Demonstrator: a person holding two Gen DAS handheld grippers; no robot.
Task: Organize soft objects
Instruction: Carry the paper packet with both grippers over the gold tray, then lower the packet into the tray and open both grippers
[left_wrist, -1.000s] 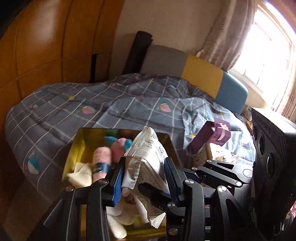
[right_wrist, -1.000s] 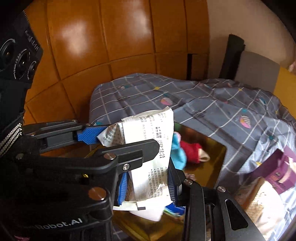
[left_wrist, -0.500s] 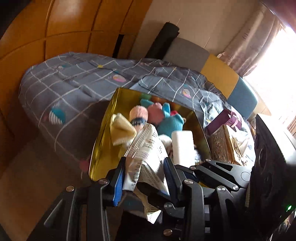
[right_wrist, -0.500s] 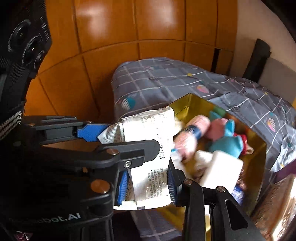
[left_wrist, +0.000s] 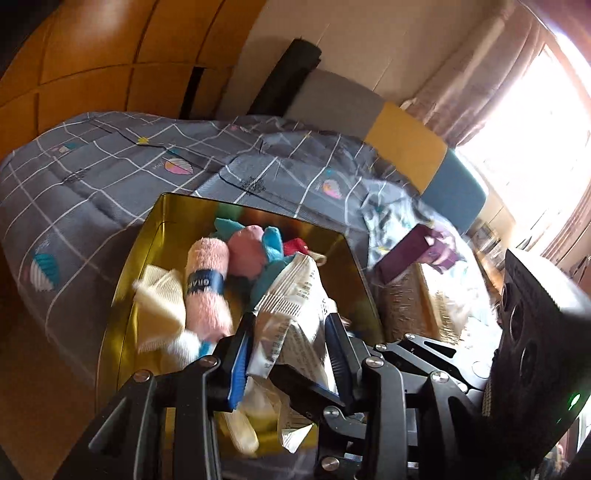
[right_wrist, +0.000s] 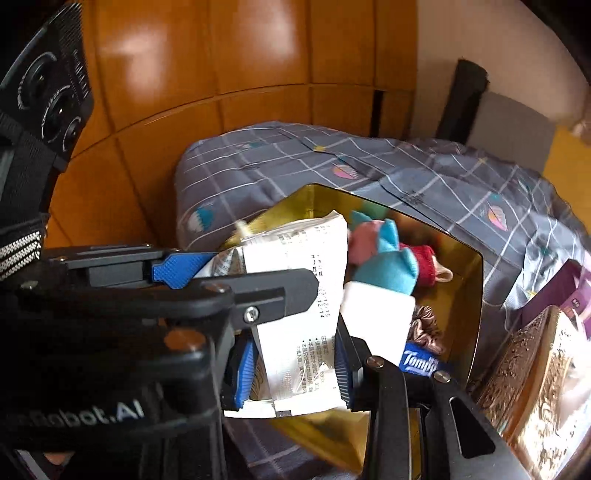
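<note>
Printed foil packet (right_wrist: 303, 306), held above gold tin (left_wrist: 147, 258)
Crinkled silver-white wrapper, black text; pinched between left gripper (left_wrist: 290, 343) pads and right gripper (right_wrist: 295, 365) pads alike, tin of soft items just ahead.

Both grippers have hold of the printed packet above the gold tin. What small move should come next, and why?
Probably lower the packet a little further into the gold tin, then let go. Both the left gripper and the right gripper pinch it just over the tin's near end, and the rolled pink towel and blue plush toy fill the far part.
</note>
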